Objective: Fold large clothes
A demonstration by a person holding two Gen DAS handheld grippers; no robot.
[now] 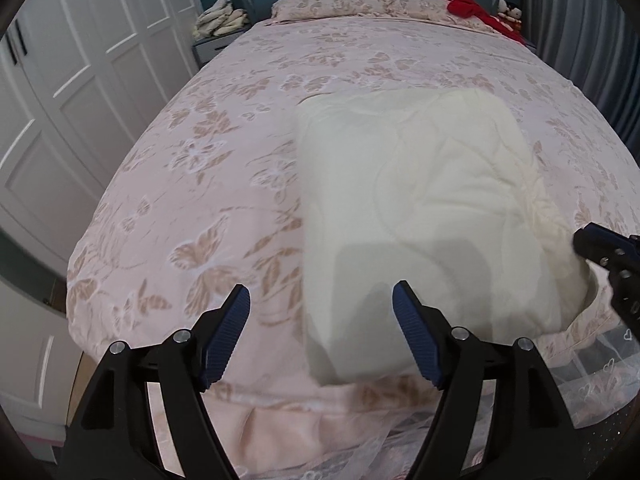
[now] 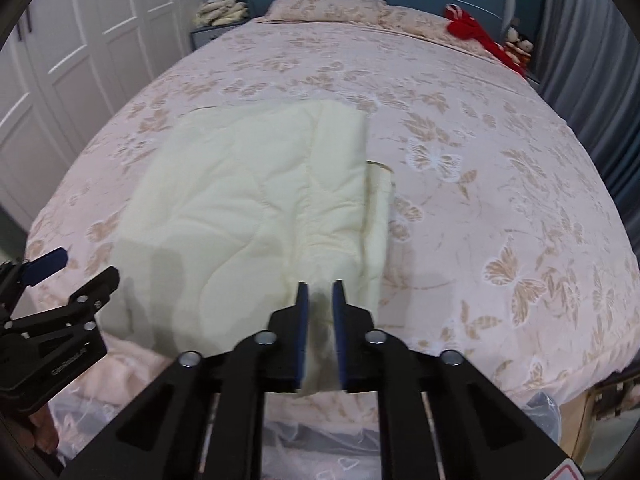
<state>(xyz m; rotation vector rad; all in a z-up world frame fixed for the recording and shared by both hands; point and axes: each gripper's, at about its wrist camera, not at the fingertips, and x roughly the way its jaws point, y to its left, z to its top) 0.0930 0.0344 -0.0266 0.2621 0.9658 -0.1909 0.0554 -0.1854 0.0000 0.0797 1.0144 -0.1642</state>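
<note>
A cream quilted garment [image 1: 424,208] lies folded into a rough rectangle on the pink floral bed [image 1: 200,184]. It also shows in the right wrist view [image 2: 240,208]. My left gripper [image 1: 322,300] is open and empty, hovering over the garment's near left edge. My right gripper [image 2: 320,292] is shut on the garment's near right corner, with cream fabric pinched between its blue pads [image 2: 303,328]. The right gripper shows at the right edge of the left wrist view [image 1: 608,252]. The left gripper shows at the left edge of the right wrist view [image 2: 60,280].
White wardrobe doors [image 1: 60,92] stand along the left. A pillow [image 1: 328,4] and a red cloth [image 1: 476,10] lie at the headboard. A bedside table holds a pile of pale items [image 1: 220,20]. Grey curtains [image 2: 600,60] hang on the right. Sheer lace [image 1: 592,384] drapes the bed's near edge.
</note>
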